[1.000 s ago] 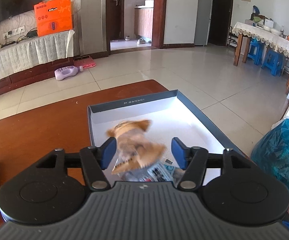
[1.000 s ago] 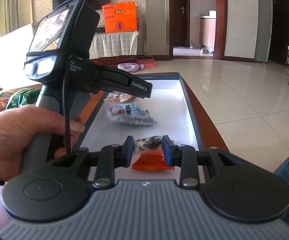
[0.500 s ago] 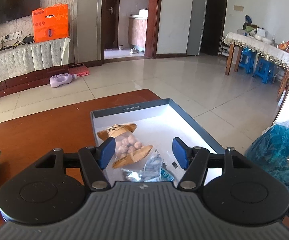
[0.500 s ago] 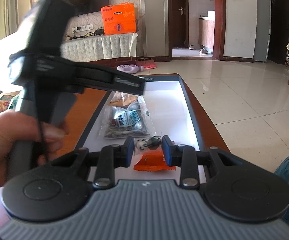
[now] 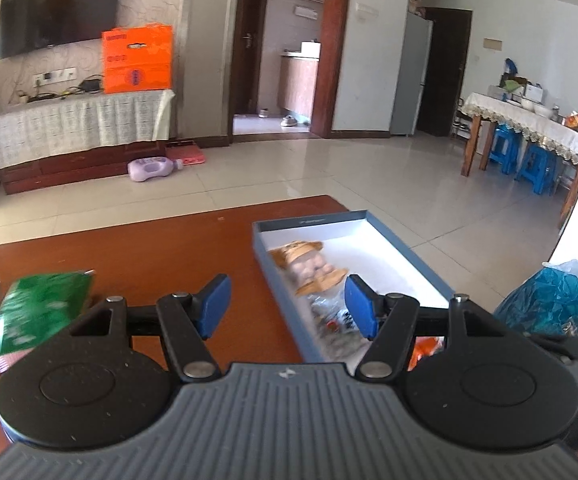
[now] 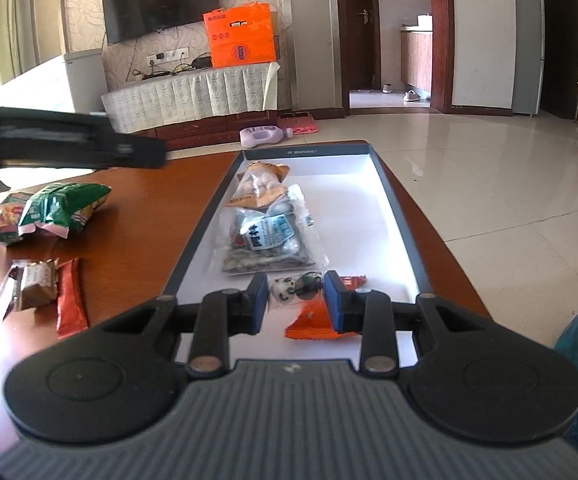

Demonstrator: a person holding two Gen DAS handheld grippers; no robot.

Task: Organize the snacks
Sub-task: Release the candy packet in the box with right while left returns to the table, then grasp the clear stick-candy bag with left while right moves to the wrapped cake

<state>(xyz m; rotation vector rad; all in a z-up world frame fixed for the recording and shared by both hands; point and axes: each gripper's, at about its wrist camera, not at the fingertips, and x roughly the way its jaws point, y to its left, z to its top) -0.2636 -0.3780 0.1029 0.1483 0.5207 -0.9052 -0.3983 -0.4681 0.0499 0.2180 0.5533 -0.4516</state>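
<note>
A blue-rimmed white tray (image 6: pixel 391 200) lies on the brown table (image 6: pixel 141 208). In it lie a tan snack bag (image 6: pixel 259 184), a clear packet (image 6: pixel 267 240) and an orange packet (image 6: pixel 313 316). My right gripper (image 6: pixel 296 302) stands narrowly open around the orange packet's top, low over the tray's near end. My left gripper (image 5: pixel 285 306) is open and empty above the table at the tray's (image 5: pixel 401 248) left rim. The tan bag (image 5: pixel 307 264) shows in that view too. A green bag (image 6: pixel 63 206) (image 5: pixel 37 308), a brown bar (image 6: pixel 35 290) and a red stick (image 6: pixel 71 298) lie left of the tray.
The left gripper's body (image 6: pixel 65 148) crosses the upper left of the right wrist view. A blue plastic bag (image 5: pixel 545 304) sits off the table's right edge. A purple bottle (image 5: pixel 151 168) lies on the tiled floor beyond.
The tan bag dropped from my left gripper into the tray. My left gripper then swung left, out over the table beside the tray. My right gripper's jaws have widened around the orange packet.
</note>
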